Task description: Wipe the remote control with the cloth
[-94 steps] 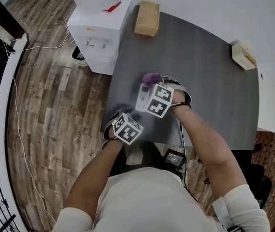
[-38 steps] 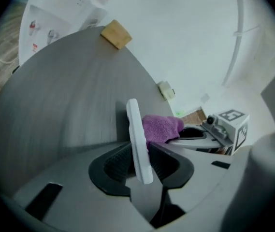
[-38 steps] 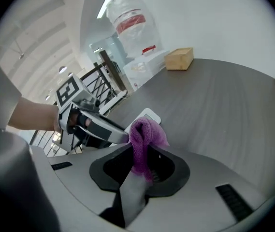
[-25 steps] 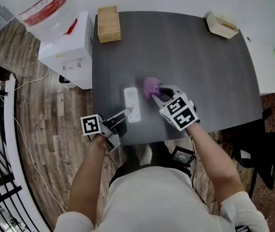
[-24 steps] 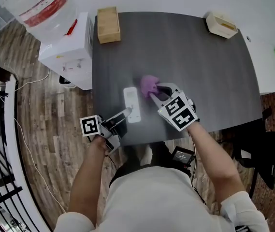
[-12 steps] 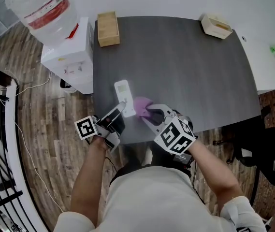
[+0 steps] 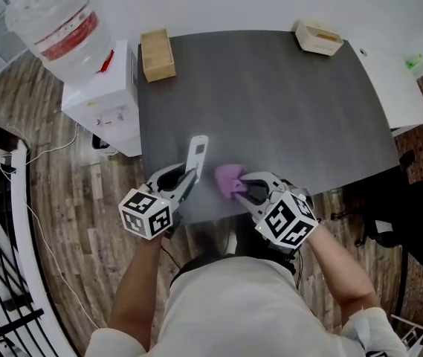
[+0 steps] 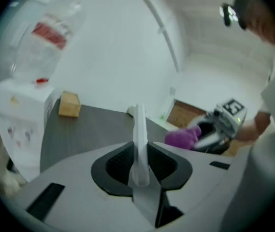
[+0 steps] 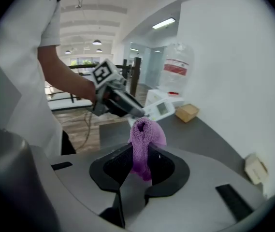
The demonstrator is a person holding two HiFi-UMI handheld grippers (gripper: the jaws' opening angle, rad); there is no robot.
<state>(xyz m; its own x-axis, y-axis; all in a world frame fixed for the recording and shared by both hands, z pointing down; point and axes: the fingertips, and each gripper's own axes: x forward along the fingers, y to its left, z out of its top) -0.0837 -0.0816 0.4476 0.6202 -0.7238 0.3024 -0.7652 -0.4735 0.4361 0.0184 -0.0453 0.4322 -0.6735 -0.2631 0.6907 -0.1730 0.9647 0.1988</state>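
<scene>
Because the left gripper (image 7: 184,183) pinches the remote (image 7: 198,153) by one end, a hard push from the cloth (image 7: 229,180) clamped in the right gripper (image 7: 245,189) at 4 o'clock could twist it loose.

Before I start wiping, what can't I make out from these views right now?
- Remote control buttons: edge-on in the left gripper view, too small in the head view; in the right gripper view the left gripper hides its lower part.
- Dirt on it: too small in every view.
- Cloth, lower part: buried between the jaws of the right gripper.
- Water bottle: cut off by the head view's top edge.
</scene>
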